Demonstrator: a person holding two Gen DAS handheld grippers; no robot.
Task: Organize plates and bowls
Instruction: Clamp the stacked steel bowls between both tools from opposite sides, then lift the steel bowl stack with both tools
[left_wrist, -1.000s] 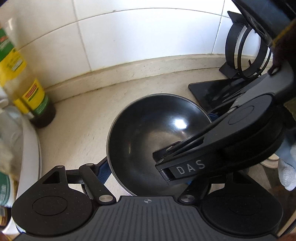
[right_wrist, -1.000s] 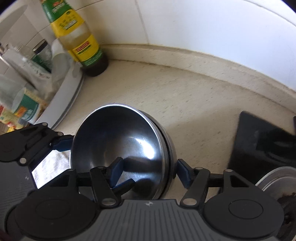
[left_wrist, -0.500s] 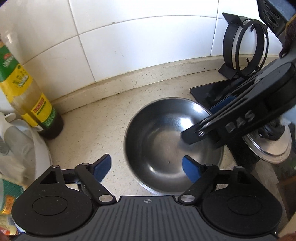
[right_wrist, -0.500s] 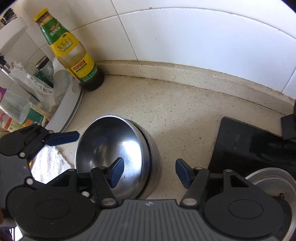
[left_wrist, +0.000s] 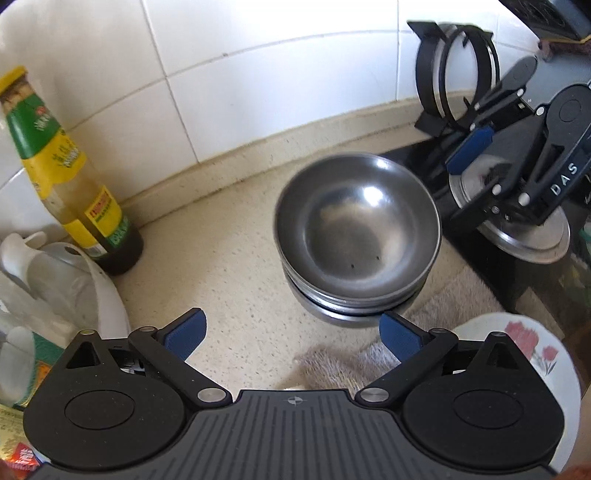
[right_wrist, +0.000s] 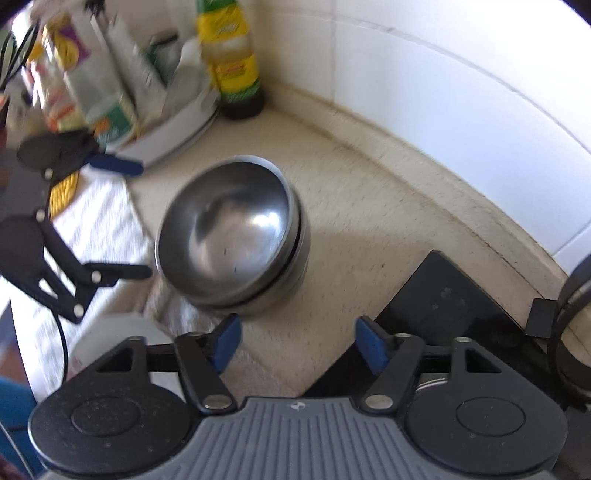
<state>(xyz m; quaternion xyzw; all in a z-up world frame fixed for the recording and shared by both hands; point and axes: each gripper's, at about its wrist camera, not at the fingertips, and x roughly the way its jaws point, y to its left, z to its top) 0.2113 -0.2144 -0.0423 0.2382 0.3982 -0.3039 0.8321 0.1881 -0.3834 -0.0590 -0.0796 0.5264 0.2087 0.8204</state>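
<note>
Two nested round steel bowls (left_wrist: 356, 229) are sitting on the speckled beige counter (left_wrist: 236, 236). Both the left gripper (left_wrist: 291, 334) and right gripper (right_wrist: 297, 341) are hanging just short of the bowls, jaws spread wide, gripping nothing.

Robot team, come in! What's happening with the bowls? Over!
Left gripper open, empty. Right gripper open, empty. Steel bowls stacked on counter. Nothing in the way.

Two stacked steel bowls (left_wrist: 356, 225), one flowered plate (left_wrist: 532, 354), one sauce bottle (left_wrist: 70, 177), one metal lid (left_wrist: 517, 229), one towel (left_wrist: 443, 317).
</note>
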